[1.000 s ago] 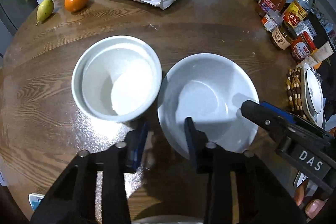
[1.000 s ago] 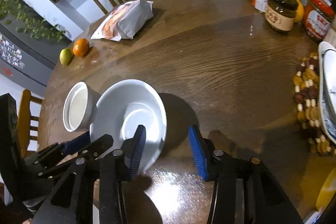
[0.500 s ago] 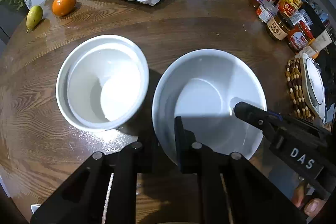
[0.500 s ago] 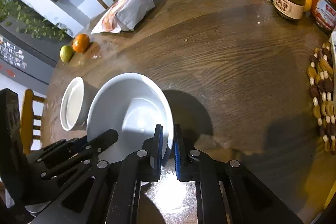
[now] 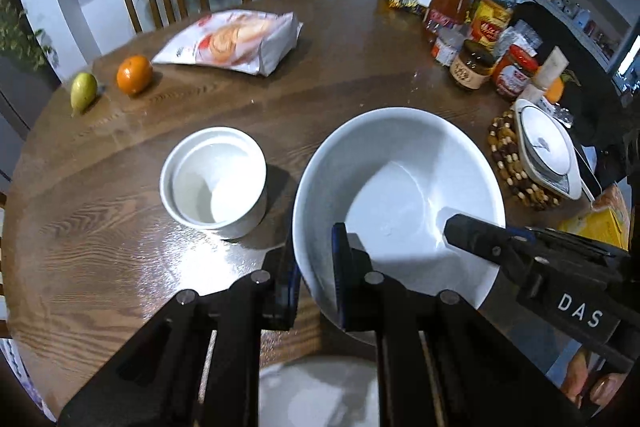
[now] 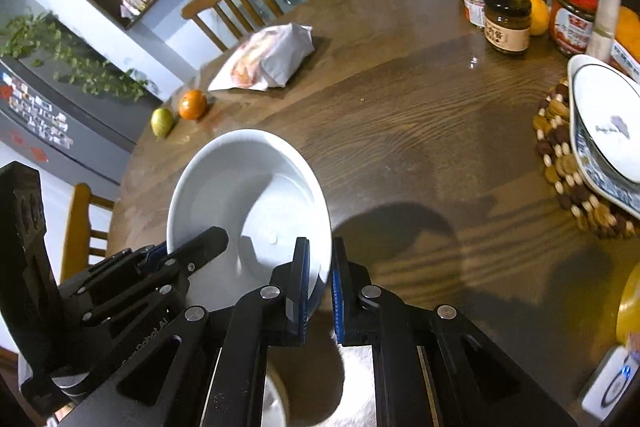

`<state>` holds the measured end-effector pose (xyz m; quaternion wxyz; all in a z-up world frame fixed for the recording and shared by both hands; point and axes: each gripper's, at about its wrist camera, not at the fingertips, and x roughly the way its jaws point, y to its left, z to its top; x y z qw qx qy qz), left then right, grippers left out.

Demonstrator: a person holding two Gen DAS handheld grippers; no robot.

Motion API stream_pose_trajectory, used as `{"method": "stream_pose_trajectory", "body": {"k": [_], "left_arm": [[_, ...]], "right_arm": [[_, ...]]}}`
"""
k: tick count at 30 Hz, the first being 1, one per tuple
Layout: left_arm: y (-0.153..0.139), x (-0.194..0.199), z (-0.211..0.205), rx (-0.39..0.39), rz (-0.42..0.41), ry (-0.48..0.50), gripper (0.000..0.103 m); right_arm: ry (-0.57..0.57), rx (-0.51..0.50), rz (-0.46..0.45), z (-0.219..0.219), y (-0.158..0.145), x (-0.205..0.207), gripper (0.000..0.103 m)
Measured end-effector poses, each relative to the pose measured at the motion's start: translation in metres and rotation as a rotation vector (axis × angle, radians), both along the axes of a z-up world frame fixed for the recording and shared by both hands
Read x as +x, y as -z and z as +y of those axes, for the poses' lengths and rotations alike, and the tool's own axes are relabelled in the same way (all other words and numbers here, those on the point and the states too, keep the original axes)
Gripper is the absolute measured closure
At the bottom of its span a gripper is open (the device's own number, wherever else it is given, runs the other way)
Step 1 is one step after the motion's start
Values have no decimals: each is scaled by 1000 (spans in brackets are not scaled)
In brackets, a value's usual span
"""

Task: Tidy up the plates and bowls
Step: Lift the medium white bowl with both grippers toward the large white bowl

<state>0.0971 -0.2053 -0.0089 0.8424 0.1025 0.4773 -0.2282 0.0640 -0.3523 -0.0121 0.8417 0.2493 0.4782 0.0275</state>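
Both grippers have closed on the wide white bowl [image 5: 396,187] since a second ago, when their fingers stood apart on either side of its rim, and the bowl now hangs tilted above the table [image 5: 100,227] instead of resting flat on it. The left gripper [image 5: 314,275] is clamped on the near left part of the rim, one blue pad outside the wall and one inside. The right gripper [image 6: 320,291] pinches the near right part of the rim the same way, and in its view the bowl [image 6: 248,195] casts a dark shadow on the wood to the right. The bowl is empty, its opening facing up and toward the near side, the far rim higher than the held edge. Just left of it stands a smaller straight-sided white bowl [image 5: 214,183], upright on the table, also empty. Far left lie an orange [image 5: 134,74] and a green pear [image 5: 83,93], side by side, with a white snack bag [image 5: 236,41] lying flat beyond them. On the right a stack of plates [image 6: 604,131] sits on a beaded mat [image 6: 560,163], the top one white with nothing in it. Behind that, jars and bottles [image 6: 506,15] crowd the far right edge.
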Motion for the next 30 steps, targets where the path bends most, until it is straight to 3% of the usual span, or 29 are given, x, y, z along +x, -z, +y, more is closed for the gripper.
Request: {"method": "stream_pose_trajectory", "body": {"k": [13,30], "left_arm": [[-14,-50,28,8,-77,-16,91],[-11,-84,70,9,-72,-74,91]], "right_arm": [[-33,3,-33,28,-18,-47,92],[-106,-4,-5,67,-12,-72,92]]}}
